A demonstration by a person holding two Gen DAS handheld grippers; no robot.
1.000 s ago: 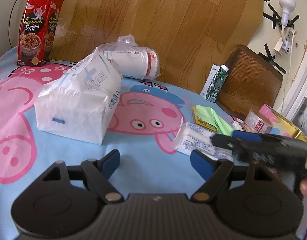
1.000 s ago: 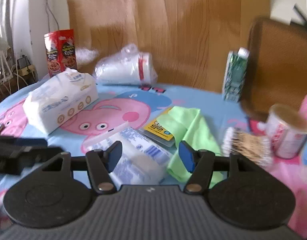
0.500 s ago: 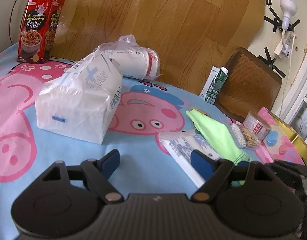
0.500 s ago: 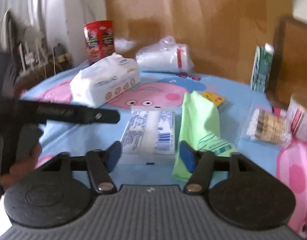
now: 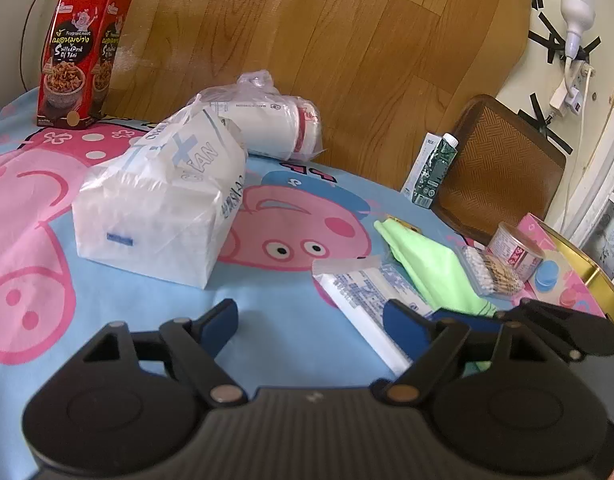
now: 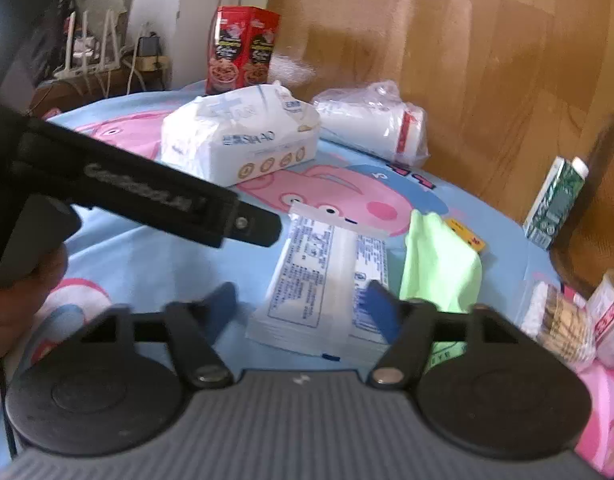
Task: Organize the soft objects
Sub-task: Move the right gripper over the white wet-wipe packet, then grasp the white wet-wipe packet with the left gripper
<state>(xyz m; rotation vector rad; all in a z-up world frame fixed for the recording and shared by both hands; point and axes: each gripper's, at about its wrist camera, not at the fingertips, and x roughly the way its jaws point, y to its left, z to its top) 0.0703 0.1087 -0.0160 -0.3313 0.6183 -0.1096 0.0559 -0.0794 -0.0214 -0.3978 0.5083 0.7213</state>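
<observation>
A flat white wipes pack [image 6: 323, 280] with blue print lies on the cartoon bedsheet, lengthwise between the fingers of my right gripper [image 6: 303, 304]. Those jaws are closing; the left finger [image 6: 223, 304] stands clear of the pack, so nothing is gripped. A green cloth [image 6: 439, 272] lies against the pack's right side. My left gripper [image 5: 307, 316] hovers over bare sheet, its jaws opening with nothing between them. The wipes pack [image 5: 363, 292] and green cloth [image 5: 427, 268] lie to its right. A big white tissue pack [image 5: 155, 216] sits ahead on the left, a bagged white roll [image 5: 275, 128] behind it.
A red snack box [image 5: 79, 56] stands far left by the wooden board. A milk carton [image 5: 431, 172], brown woven tray [image 5: 503, 168], can [image 5: 515, 252] and cotton swab bag [image 5: 495, 276] crowd the right. A hand [image 6: 23, 300] holds the left gripper's black body across the right wrist view.
The wipes pack has turned and slid nearer. My right gripper drew back to the near right, rolled, and now has the pack lengthwise between its fingers. The left gripper stayed put.
</observation>
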